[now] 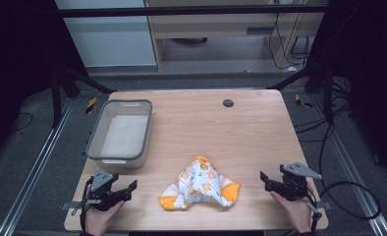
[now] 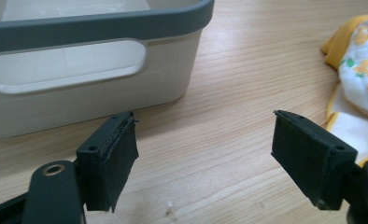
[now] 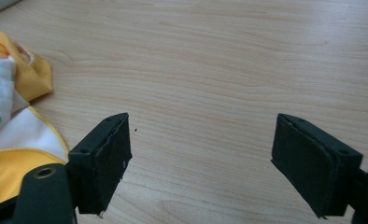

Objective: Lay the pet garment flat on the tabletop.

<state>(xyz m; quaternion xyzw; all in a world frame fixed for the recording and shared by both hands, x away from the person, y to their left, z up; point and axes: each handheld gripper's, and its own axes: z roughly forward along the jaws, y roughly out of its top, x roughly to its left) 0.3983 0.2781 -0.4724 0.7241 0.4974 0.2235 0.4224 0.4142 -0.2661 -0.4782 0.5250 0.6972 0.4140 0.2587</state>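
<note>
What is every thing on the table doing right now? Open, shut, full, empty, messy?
Left claw: open, holding nothing, low over the table.
Right claw: open, holding nothing, low over the table.
Basket: upright, empty.
Cloth: crumpled in a heap, lying on the table between the claws, not touched.
Table: bare wood around them.

The bin (image 1: 119, 132) is sitting at the table's (image 1: 240, 132) left; the cloth (image 1: 200, 184) is lying near-centre, right of it.
</note>
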